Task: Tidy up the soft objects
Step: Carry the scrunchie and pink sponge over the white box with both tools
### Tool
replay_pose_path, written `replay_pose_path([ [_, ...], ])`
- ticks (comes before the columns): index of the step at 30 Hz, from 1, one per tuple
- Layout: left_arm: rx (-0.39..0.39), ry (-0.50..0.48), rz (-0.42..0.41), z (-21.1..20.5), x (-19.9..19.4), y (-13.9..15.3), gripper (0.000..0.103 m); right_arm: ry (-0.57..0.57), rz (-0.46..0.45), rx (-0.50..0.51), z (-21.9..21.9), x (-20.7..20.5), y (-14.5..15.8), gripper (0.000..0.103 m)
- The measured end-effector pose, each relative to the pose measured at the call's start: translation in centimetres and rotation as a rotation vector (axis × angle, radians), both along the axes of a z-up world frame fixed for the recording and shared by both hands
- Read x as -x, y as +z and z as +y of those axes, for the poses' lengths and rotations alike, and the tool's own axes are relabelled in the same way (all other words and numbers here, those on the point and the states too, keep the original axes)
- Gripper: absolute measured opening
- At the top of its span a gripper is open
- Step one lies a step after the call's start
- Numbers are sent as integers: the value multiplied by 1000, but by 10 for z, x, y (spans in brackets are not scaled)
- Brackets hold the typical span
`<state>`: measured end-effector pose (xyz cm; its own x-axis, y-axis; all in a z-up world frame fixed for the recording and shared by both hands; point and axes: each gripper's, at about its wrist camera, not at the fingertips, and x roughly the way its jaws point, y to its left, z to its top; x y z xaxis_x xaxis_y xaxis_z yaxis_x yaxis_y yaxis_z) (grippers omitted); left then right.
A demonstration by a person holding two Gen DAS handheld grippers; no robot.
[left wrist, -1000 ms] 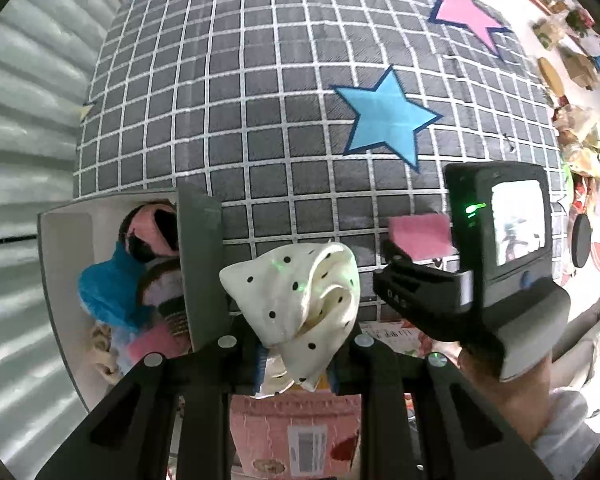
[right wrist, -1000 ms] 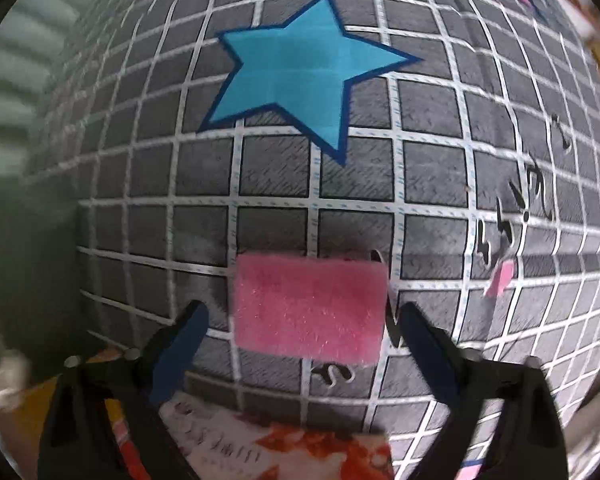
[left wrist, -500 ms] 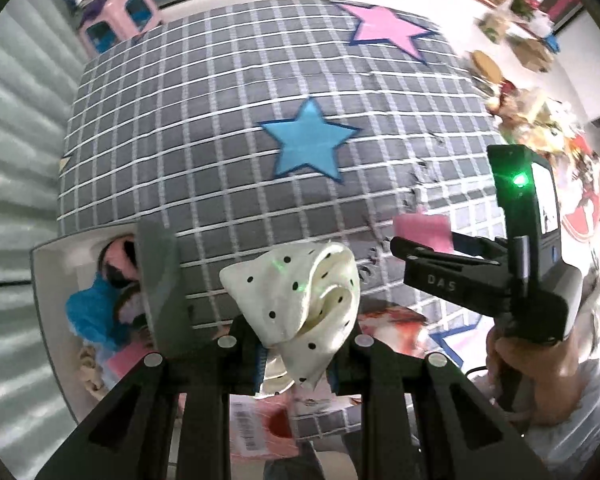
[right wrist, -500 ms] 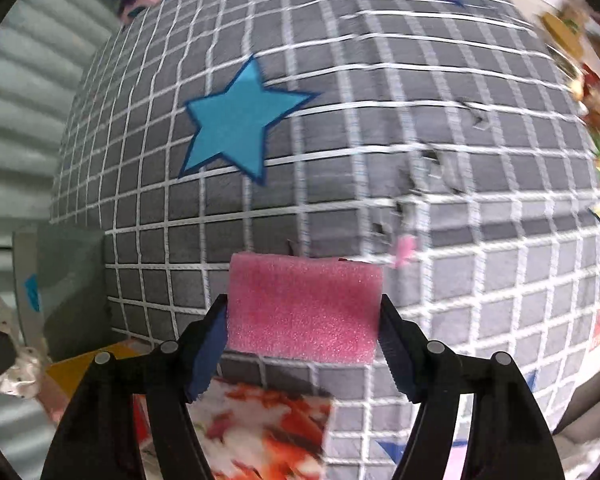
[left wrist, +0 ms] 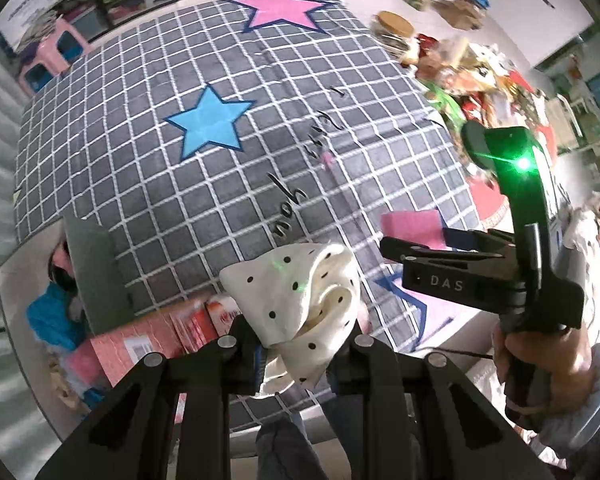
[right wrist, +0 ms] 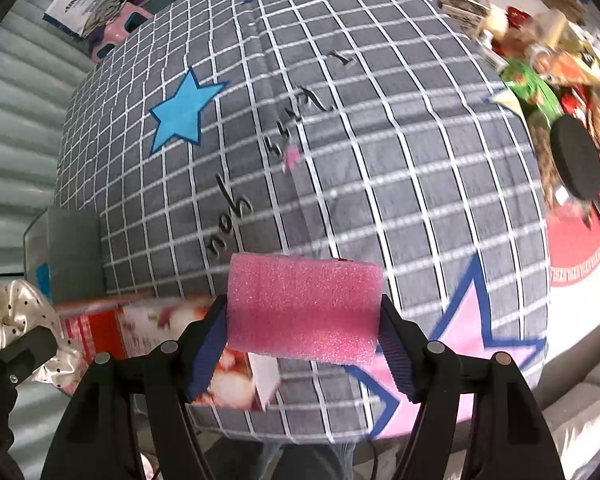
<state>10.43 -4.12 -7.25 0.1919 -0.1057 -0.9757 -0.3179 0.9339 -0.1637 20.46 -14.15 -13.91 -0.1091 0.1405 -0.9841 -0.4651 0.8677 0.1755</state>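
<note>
Left gripper [left wrist: 296,344]: clamped on a cream polka-dot fabric scrunchie [left wrist: 296,300], held above the grey checked bed cover [left wrist: 260,128].
Right gripper [right wrist: 302,344]: clamped on a pink rectangular foam sponge [right wrist: 302,312], long axis crosswise between the fingers.
Grey storage bin [left wrist: 88,272]: at 9 o'clock from the left gripper, which is the nearer one; from the right it sits farther off at 9 to 10 o'clock.
Judgement: scrunchie likely goes in first.

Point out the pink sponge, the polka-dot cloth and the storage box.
pink sponge [right wrist: 304,308], right wrist view, middle of its front face.
polka-dot cloth [left wrist: 296,304], left wrist view, middle of the bunched fabric.
storage box [left wrist: 94,276], left wrist view, its grey side wall.
</note>
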Motion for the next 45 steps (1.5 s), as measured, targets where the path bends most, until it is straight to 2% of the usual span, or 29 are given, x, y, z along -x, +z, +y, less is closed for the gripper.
replay_pose_path([
  [9, 32, -87, -35, -21, 43, 7, 25, -14, -18, 30, -14, 51, 12, 71],
  [18, 41, -55, -77, -6, 98, 15, 25, 45, 22, 42, 1, 116, 12, 71],
  [31, -15, 188, -111, 60, 182, 24, 25, 276, 49, 6, 67, 192, 21, 71],
  [45, -91, 469, -64, 129, 260, 6, 25, 564, 32, -44, 157, 259, 44, 72],
])
